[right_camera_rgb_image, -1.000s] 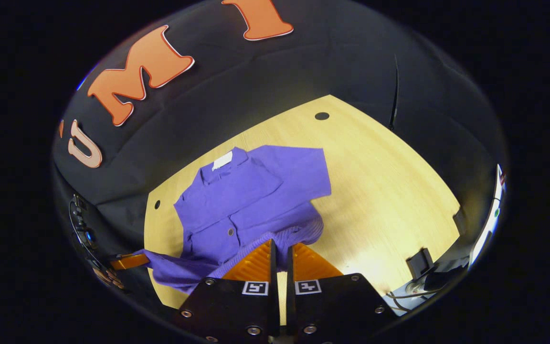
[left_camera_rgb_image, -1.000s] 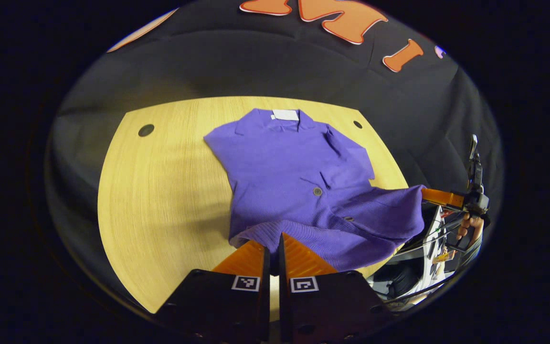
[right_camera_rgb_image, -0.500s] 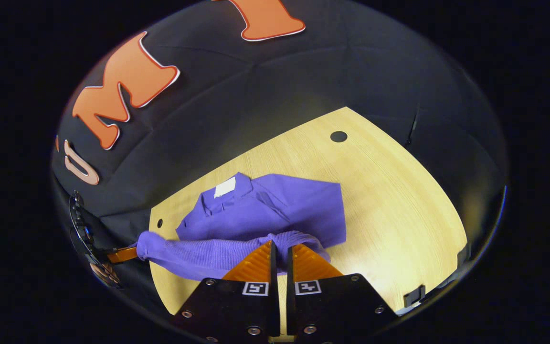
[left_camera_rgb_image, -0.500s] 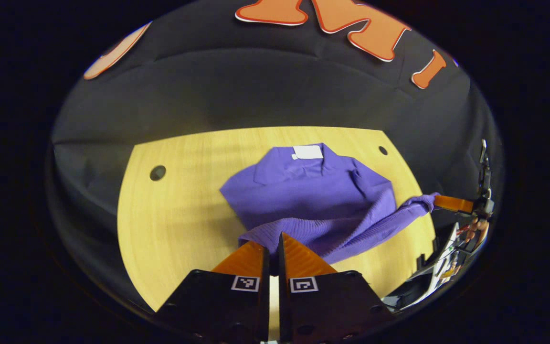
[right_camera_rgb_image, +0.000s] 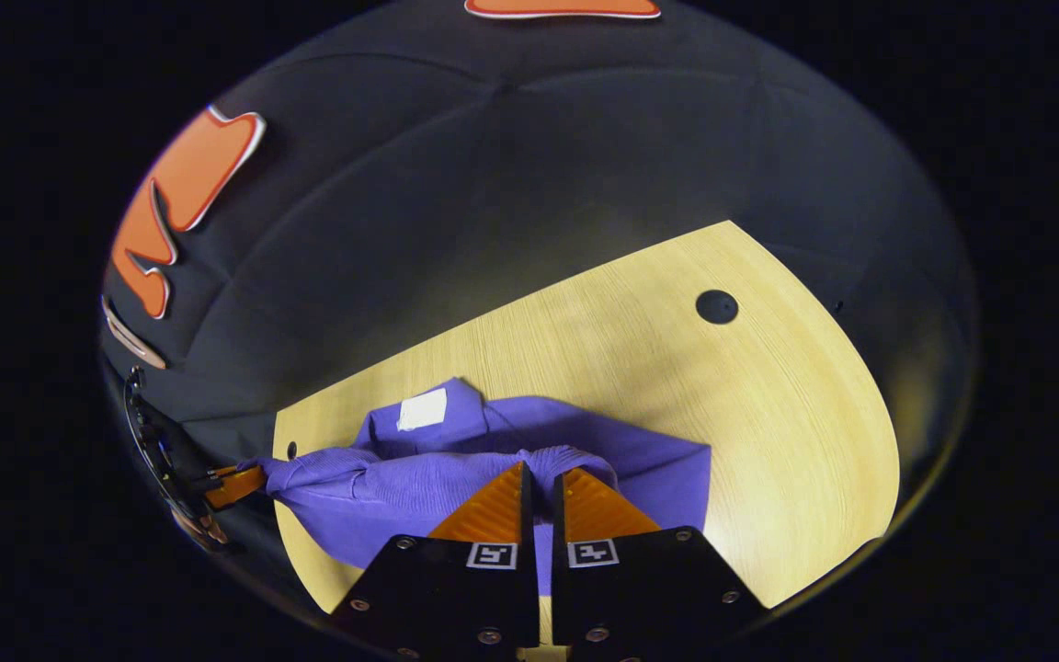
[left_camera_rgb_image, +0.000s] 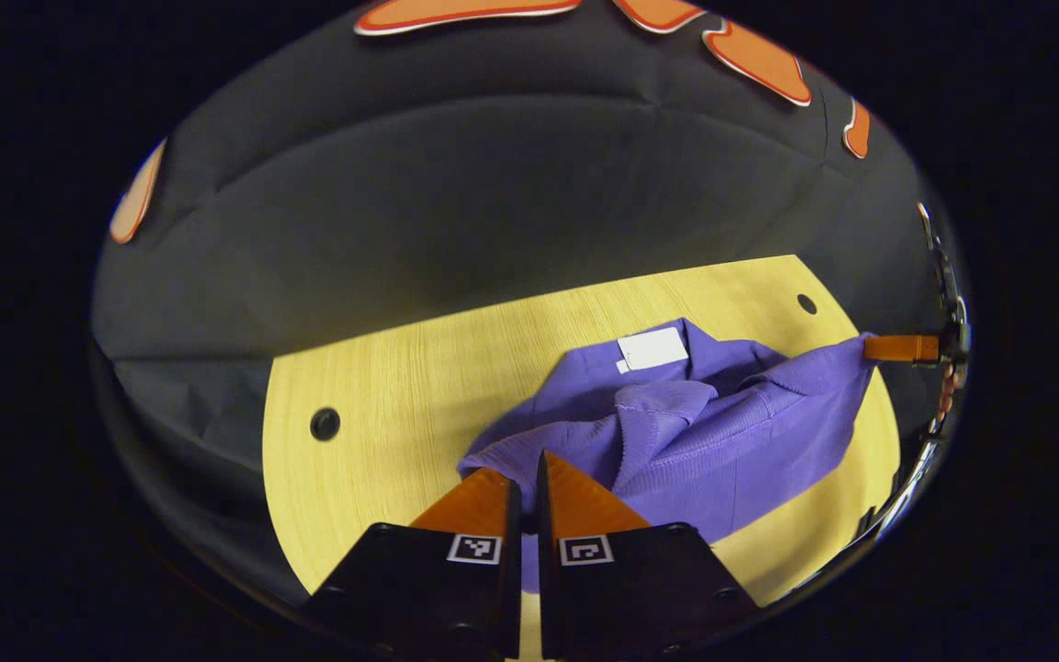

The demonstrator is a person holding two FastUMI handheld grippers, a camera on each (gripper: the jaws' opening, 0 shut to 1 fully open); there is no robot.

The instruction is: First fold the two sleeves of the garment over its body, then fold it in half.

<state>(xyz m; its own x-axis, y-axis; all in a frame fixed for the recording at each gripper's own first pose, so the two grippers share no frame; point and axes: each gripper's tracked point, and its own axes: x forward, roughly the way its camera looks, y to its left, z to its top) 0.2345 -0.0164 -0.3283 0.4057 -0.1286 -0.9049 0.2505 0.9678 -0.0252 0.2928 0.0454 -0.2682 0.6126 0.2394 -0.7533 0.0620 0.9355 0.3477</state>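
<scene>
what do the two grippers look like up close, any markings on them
Each gripper, left and right, has a black boxy body carrying two wedge-shaped ribbed fingers. Each jaw block bears a small square black-and-white tag, and screw heads dot the right gripper's body.

Both tongs, left [left_camera_rgb_image: 526, 466] and right [right_camera_rgb_image: 540, 480]: black housings, square black-and-white tag markers (one per finger), ribbed wedge fingers, silver screws.
</scene>
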